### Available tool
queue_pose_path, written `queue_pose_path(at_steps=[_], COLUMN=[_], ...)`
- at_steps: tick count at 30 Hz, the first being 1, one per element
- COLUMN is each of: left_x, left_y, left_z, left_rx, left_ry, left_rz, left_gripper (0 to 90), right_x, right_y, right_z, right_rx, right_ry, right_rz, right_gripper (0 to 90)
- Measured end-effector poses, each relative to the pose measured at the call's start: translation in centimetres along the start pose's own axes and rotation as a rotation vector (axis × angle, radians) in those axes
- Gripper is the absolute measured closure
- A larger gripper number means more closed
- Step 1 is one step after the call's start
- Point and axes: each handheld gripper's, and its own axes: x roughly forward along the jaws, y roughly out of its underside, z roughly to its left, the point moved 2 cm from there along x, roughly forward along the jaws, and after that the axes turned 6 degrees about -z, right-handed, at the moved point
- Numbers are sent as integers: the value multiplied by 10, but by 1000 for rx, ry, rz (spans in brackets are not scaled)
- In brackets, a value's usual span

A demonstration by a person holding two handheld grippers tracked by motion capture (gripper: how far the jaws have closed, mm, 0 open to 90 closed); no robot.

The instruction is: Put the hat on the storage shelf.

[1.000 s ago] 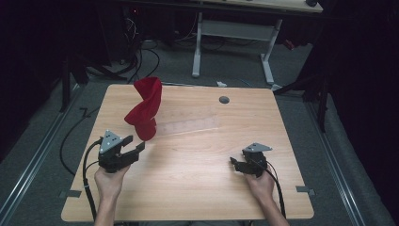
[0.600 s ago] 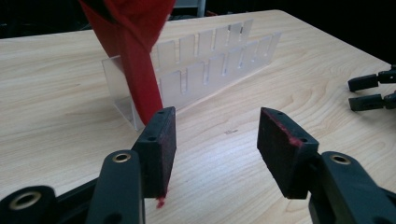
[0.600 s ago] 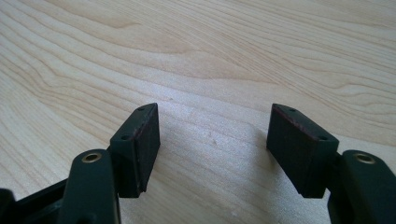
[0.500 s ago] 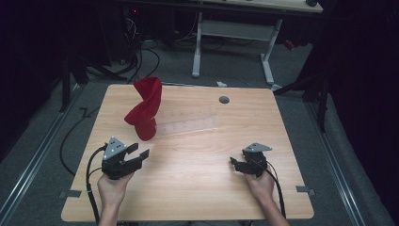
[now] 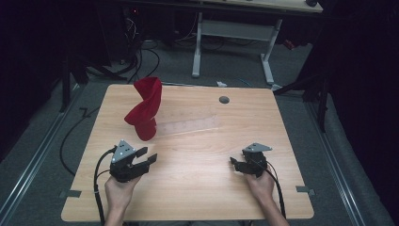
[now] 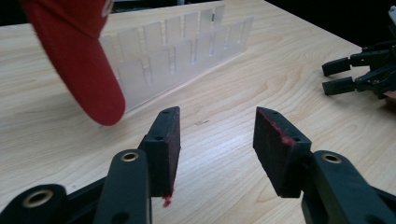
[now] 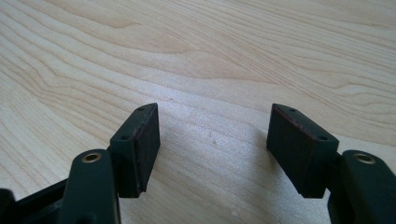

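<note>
Two grippers, both mine, rest low over a pale wooden table (image 5: 197, 188) seen from the high view. Starting at the upper left of that frame, a red twisted cloth (image 5: 145, 109) stands draped over the left end of a clear plastic slotted rack (image 5: 190, 126), which lies in a slanted line across the middle of the tabletop. Below it, in the lower left of the frame, my left gripper (image 5: 146, 161) sits in my left hand (image 5: 118, 194), near the cloth but apart from it, its black cable looping off the table's left edge. Its jaws have just been closing and now stand partly apart with nothing between them, only bare wood.

From the left gripper view, the red cloth (image 6: 77, 56) hangs in the upper left of the frame, just beyond my left jaw, with the clear rack (image 6: 182, 44) running from behind it toward the top centre. Red lint flecks my pads (image 6: 170, 140). At the far right edge of that frame my right gripper (image 6: 329, 77) is visible, well apart.

Back in the high view, a small dark round grommet (image 5: 224, 100) sits at top centre. In the lower right, my right gripper (image 5: 234, 164) lies in my right hand (image 5: 261, 184); its jaws gape wide over empty wood, as the right gripper view confirms.
</note>
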Motion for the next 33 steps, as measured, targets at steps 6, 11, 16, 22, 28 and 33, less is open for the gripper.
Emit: queue_pose_path(at_steps=[6, 11, 16, 22, 28, 33], left_x=[3, 7, 11, 17, 25, 30], left_y=[8, 15, 20, 28, 36, 43], left_z=[-5, -7, -7, -8, -7, -6], left_rx=[12, 23, 0, -8, -23, -20], left_ry=[15, 17, 12, 15, 13, 2], left_rz=[7, 19, 36, 49, 69, 91], left_gripper=[530, 523, 492, 479, 470, 447], right_x=[0, 0, 0, 0, 0, 0], right_y=[0, 0, 0, 0, 0, 0], right_z=[0, 0, 0, 0, 0, 0], right_rx=[0, 0, 0, 0, -1, -2], right_ry=[0, 0, 0, 0, 0, 1], right_rz=[0, 0, 0, 0, -1, -1], right_gripper=[348, 348, 348, 348, 346, 346])
